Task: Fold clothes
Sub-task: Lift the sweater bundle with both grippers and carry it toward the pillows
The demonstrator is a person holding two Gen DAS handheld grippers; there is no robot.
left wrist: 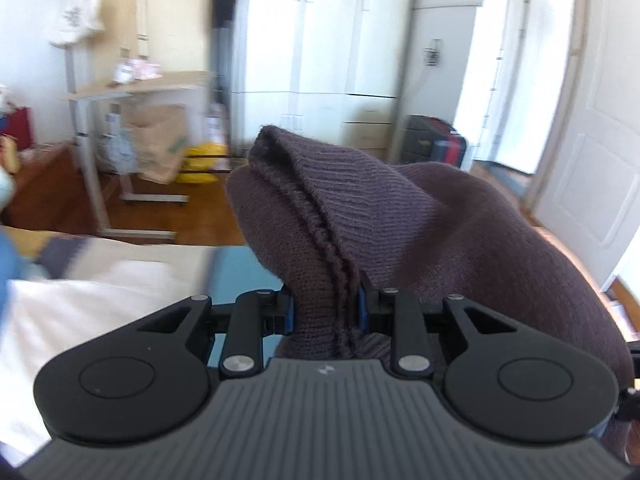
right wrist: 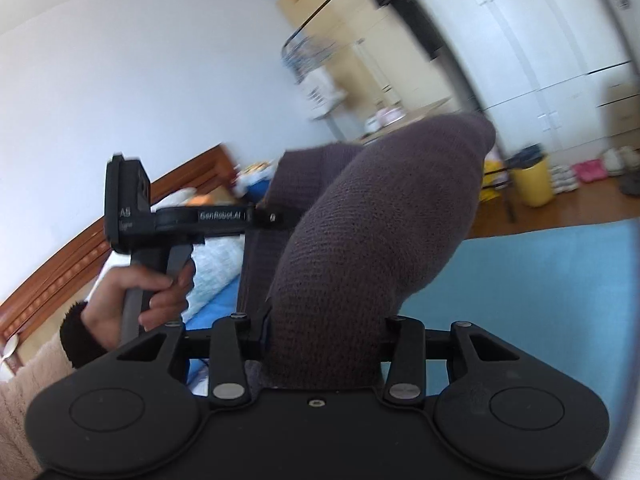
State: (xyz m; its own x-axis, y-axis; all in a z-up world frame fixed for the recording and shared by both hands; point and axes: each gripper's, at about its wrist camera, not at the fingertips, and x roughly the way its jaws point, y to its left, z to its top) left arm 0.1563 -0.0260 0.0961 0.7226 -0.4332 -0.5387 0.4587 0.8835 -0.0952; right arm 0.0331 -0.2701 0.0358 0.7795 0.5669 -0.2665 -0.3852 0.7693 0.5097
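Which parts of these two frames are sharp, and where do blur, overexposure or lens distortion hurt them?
Left wrist view: the left gripper and the dark knit garment are sharp; the room behind is motion-smeared and the white wardrobe is blown out. Right wrist view: the right gripper and the garment are crisp, the background streaks, fisheye bends the walls, corners vignette.

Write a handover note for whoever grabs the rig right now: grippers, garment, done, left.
Left gripper: shut on a bunched edge of the dark knit sweater.
Right gripper: shut on a thicker roll of the same sweater.
Sweater is held up off the blue bedspread, hanging between both grippers; the left hand shows in the right view.
Done: picked up.
Left: lay it flat on the bed, then fold. No fold visible yet.
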